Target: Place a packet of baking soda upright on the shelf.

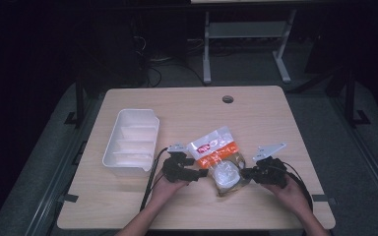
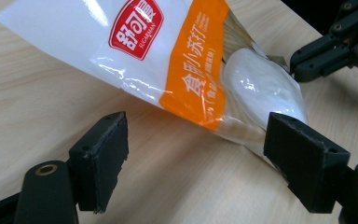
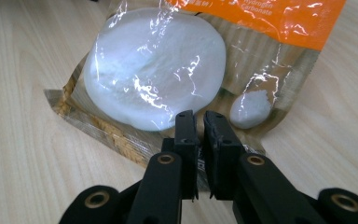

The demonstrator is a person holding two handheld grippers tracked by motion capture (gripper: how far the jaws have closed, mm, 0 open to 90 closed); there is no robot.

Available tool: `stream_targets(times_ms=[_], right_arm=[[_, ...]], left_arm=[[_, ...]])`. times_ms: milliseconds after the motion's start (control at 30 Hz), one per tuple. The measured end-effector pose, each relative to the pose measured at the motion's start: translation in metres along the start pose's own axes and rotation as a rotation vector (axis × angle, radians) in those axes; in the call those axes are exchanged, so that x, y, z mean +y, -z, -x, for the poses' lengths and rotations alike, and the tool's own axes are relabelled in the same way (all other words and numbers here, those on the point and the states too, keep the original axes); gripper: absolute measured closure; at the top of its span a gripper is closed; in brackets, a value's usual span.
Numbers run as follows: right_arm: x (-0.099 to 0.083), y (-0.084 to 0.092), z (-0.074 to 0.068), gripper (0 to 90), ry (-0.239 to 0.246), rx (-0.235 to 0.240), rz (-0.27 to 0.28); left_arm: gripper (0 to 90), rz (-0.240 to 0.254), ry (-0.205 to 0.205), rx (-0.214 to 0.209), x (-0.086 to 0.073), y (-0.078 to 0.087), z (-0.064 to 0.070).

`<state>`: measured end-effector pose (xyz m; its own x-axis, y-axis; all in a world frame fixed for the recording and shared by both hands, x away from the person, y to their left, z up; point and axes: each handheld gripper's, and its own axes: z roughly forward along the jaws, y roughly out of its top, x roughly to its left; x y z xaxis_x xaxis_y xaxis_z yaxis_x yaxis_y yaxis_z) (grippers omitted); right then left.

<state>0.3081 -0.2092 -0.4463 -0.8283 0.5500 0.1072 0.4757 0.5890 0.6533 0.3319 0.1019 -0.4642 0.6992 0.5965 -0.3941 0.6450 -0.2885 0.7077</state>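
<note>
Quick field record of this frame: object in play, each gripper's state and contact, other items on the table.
object: white and orange plastic pouch of white powder, lying flat on the light wooden table
right gripper: jaws nearly together, pinching the pouch's edge
left gripper: open, jaws either side of the pouch's near edge, not pressing on it
other: white plastic tray left of the pouch, apart from it

High view dim, table (image 1: pixel 187 113) lit from above, surroundings black, slightly soft. Gripper views brighter, sharp; glare streaks on bag (image 3: pixel 158 65) plastic; near jaws a bit blurred.
</note>
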Motion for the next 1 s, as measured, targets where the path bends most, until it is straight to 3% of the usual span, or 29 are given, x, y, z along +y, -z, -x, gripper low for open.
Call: stream_targets(times_ms=[100, 167, 200, 267, 300, 333, 467, 500, 533, 667, 833, 967, 1000], right_arm=[[-0.001, 0.0, 0.0, 83.3, -0.003, 0.0, 0.014], [-0.002, 0.0, -0.002, 82.1, 0.018, -0.012, 0.018], [-0.002, -0.001, -0.004, 80.5, 0.044, -0.021, 0.014], [-0.002, -0.001, -0.005, 80.1, 0.05, -0.026, 0.01], [-0.002, -0.001, -0.006, 78.3, 0.049, -0.021, 0.007], [-0.002, -0.001, -0.006, 78.3, 0.049, -0.021, 0.007], [-0.005, -0.001, -0.002, 66.3, 0.017, 0.047, 0.02], [-0.005, -0.001, -0.002, 66.3, 0.017, 0.047, 0.02], [-0.005, 0.001, -0.002, 60.4, 0.017, 0.02, 0.015], [-0.005, 0.005, 0.003, 52.6, -0.021, 0.023, 0.021], [-0.006, 0.02, 0.009, 38.2, -0.063, -0.015, 0.113], [-0.006, 0.027, 0.012, 30.5, -0.076, -0.014, 0.149], [-0.005, 0.03, 0.013, 28.0, -0.082, -0.012, 0.175]], left_arm=[[23.3, 0.008, 0.018, -0.018, 0.006, -0.005, -0.001], [25.4, 0.005, 0.036, -0.029, 0.01, -0.01, -0.001], [30.9, -0.001, 0.043, -0.04, 0.012, -0.013, -0.001], [33.1, -0.022, 0.053, -0.052, 0.015, -0.018, -0.001], [43.2, -0.029, 0.061, -0.062, 0.016, -0.02, -0.001], [43.2, -0.027, 0.065, -0.075, 0.017, -0.022, -0.001], [70.2, 0.01, 0.102, -0.119, 0.018, -0.022, -0.004], [70.2, 0.017, 0.102, -0.123, 0.019, -0.021, -0.004], [81.6, 0.023, 0.092, -0.124, 0.019, -0.02, -0.004], [87.9, 0.034, 0.067, -0.152, 0.021, -0.015, 0.0], [89.7, 0.043, 0.025, -0.193, 0.027, -0.008, 0.009], [89.8, 0.05, -0.054, -0.203, 0.038, 0.001, 0.025], [89.8, 0.041, -0.096, -0.201, 0.043, 0.005, 0.033]])
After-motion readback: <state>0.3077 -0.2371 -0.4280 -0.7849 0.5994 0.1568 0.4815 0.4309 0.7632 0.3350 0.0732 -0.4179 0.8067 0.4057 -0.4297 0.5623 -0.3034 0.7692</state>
